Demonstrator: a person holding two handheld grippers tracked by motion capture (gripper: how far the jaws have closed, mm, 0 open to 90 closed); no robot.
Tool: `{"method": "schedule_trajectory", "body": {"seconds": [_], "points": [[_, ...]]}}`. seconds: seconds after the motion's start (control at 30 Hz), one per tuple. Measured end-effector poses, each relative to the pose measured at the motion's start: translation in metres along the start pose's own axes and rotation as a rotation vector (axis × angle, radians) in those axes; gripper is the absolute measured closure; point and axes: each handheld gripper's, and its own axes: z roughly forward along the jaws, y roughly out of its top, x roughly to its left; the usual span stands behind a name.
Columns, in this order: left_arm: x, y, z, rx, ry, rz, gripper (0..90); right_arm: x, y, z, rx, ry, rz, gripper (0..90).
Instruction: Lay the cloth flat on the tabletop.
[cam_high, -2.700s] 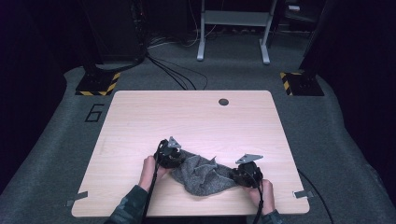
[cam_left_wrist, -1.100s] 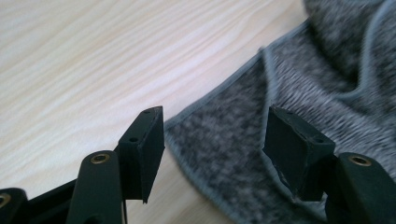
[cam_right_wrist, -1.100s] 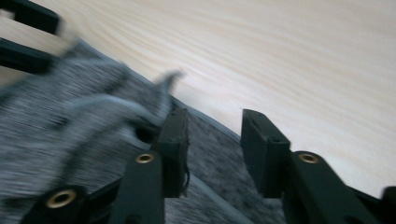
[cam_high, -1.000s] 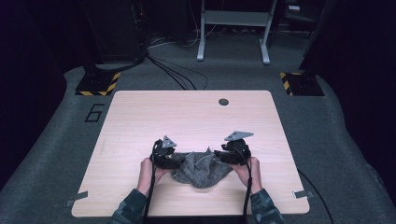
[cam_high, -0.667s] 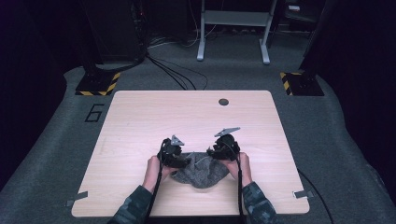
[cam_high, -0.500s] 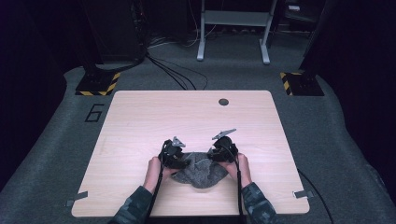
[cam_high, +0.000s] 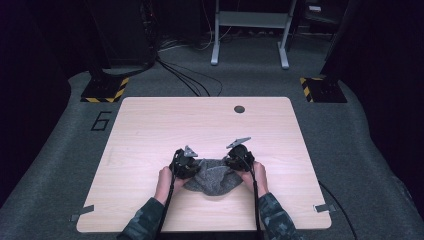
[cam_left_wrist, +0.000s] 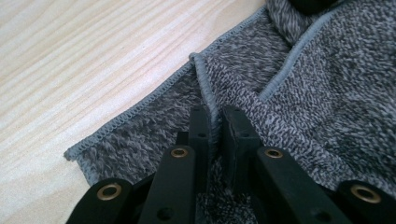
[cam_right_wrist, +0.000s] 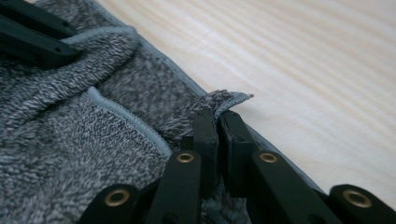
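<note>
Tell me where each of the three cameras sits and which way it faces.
High view: above the person's side, facing forward and down on the table; forearms and hands enter from below.
Left gripper view: on the left gripper, looking along its jaws at the grey cloth.
Right gripper view: on the right gripper, jaws pinching a cloth edge.
Both gripper views share cloth and tabletop.

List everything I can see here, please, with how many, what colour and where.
cloth: one, grey with a pale hem, bunched near the table's front edge.
table: one, light wood, centre, with a dark round hole near its far edge.
hazard-striped bases: two, black and yellow, on the floor beyond the far corners.
metal frame: one, grey, at the back.
left hand-held gripper: one, black, shut on the cloth's hem.
right hand-held gripper: one, black, shut on a cloth corner.
</note>
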Motion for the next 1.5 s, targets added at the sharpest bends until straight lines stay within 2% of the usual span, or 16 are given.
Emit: {"method": "schedule_trajectory", "body": {"seconds": [0.1,0.23,0.3,0.4,0.57,0.63,0.67,0.7,0.73,0.77,0.9,0.97,1.0,1.23,1.37,1.5], "points": [[0.001,-0.002,-0.006,-0.020,0.005,-0.021,82.9,0.001,-0.001,-0.005,-0.011,-0.012,-0.003,86.0],[0.005,-0.004,-0.026,-0.072,-0.016,-0.052,82.8,0.010,-0.005,-0.034,-0.072,-0.032,-0.023,85.8],[0.005,-0.005,-0.030,-0.073,-0.016,-0.057,82.8,0.012,-0.008,-0.040,-0.070,-0.037,-0.016,85.8],[0.008,-0.012,-0.037,-0.050,-0.025,-0.072,82.6,0.011,-0.024,-0.054,-0.047,-0.055,0.007,85.7],[0.011,-0.028,-0.029,0.032,-0.048,-0.103,79.8,0.002,-0.050,-0.047,0.034,-0.054,0.045,84.8],[0.013,-0.031,-0.027,0.030,-0.061,-0.113,78.7,0.001,-0.054,-0.045,0.042,-0.041,0.059,83.5],[0.013,-0.031,-0.028,0.024,-0.063,-0.112,70.3,-0.001,-0.058,-0.042,0.040,-0.032,0.053,79.1],[0.013,-0.031,-0.029,0.018,-0.049,-0.106,70.3,-0.001,-0.058,-0.042,0.040,-0.032,0.053,79.1],[0.013,-0.029,-0.034,0.001,-0.026,-0.101,56.8,-0.001,-0.057,-0.044,0.041,-0.044,0.049,68.6],[0.014,-0.028,-0.038,-0.012,-0.015,-0.097,51.6,-0.002,-0.057,-0.046,0.037,-0.040,0.048,62.8],[0.020,-0.024,-0.051,-0.060,0.029,-0.103,39.6,-0.010,-0.056,-0.059,0.012,-0.018,0.066,42.2],[0.023,-0.022,-0.051,-0.063,0.043,-0.106,36.3,-0.016,-0.057,-0.066,-0.033,-0.012,0.075,37.5],[0.026,-0.019,-0.050,-0.066,0.076,-0.104,36.5,-0.019,-0.057,-0.069,-0.048,-0.014,0.084,35.5],[0.034,-0.007,-0.034,-0.034,0.106,-0.087,36.3,-0.047,-0.053,-0.067,-0.088,-0.086,0.150,38.2],[0.041,-0.004,-0.026,-0.021,0.124,-0.087,37.6,-0.062,-0.055,-0.055,-0.063,-0.080,0.201,42.7],[0.044,-0.003,-0.019,-0.008,0.128,-0.083,40.7,-0.063,-0.054,-0.047,-0.044,-0.068,0.196,47.2]]}}
